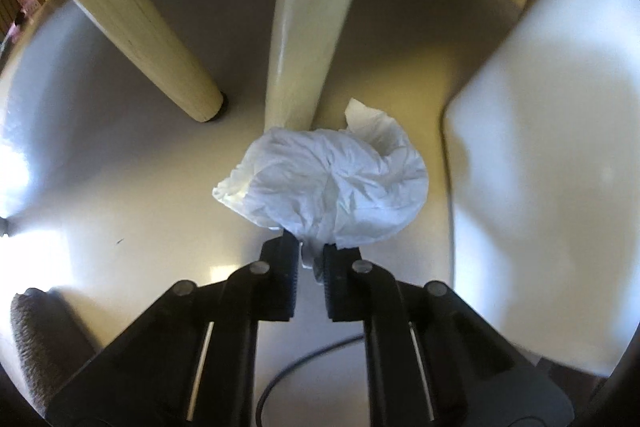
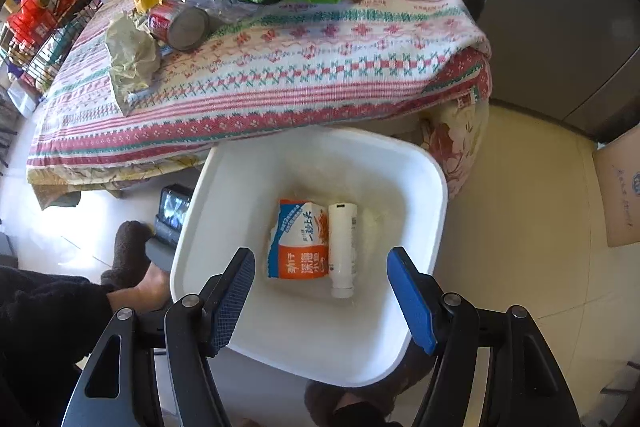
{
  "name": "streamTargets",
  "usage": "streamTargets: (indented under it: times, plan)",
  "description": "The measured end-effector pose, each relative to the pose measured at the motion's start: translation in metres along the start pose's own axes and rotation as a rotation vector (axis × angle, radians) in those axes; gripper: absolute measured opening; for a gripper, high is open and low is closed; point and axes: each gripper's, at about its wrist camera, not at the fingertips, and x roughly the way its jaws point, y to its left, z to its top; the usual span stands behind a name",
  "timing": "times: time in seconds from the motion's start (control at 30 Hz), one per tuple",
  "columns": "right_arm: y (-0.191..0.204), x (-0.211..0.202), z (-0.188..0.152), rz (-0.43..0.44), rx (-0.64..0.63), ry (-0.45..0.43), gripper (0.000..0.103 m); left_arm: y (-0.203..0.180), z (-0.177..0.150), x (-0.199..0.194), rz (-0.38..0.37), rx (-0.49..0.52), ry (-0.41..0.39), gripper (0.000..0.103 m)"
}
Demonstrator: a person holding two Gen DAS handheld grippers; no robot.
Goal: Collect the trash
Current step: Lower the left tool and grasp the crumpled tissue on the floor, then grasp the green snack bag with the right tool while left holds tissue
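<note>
Glossy floor [image 1: 132,187], patterned tablecloth [image 2: 280,75], wood legs [image 1: 120,11].

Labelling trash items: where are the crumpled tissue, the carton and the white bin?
crumpled tissue [image 1: 328,183], left wrist view, middle of the wad
carton [image 2: 298,247], right wrist view, printed face
white bin [image 2: 320,139], right wrist view, far rim

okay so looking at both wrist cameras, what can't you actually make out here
- Left wrist view: the foot of the middle wooden leg is hidden behind the crumpled tissue that the left gripper pinches.
- Left wrist view: the white bin is blurred and cut off by the picture's edge.
- Right wrist view: the carton in the bin is partly covered by the white tube.
- Right wrist view: the shelf items are too small.
</note>
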Motion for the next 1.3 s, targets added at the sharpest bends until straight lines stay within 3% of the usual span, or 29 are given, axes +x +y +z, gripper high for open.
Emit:
streamTargets:
  times: [0.23, 0.43, 0.7, 0.77, 1.0, 1.13, 1.3]
  plan:
    - [0.009, -0.023, 0.000, 0.006, -0.005, -0.074, 0.070, -0.007, -0.001, -0.050, 0.043, 0.037, -0.037, 0.010]
    - [0.014, -0.039, 0.001, 0.007, -0.012, -0.139, 0.070, -0.010, -0.003, -0.120, 0.092, 0.106, -0.085, 0.010]
    - [0.023, -0.059, 0.012, 0.041, -0.009, -0.202, 0.070, -0.005, 0.005, -0.225, 0.033, 0.113, -0.185, 0.010]
    - [0.026, -0.062, 0.017, 0.047, -0.019, -0.215, 0.070, -0.007, -0.011, -0.258, 0.005, 0.137, -0.218, 0.010]
    - [0.036, -0.061, 0.051, 0.023, -0.063, -0.262, 0.070, -0.006, 0.035, -0.334, -0.057, 0.170, -0.308, 0.010]
    - [0.045, -0.053, 0.080, -0.025, -0.103, -0.291, 0.070, 0.006, 0.066, -0.352, -0.037, 0.147, -0.318, 0.010]
    - [0.071, -0.034, 0.104, -0.125, -0.229, -0.313, 0.070, 0.032, 0.087, -0.357, 0.045, 0.149, -0.400, 0.010]
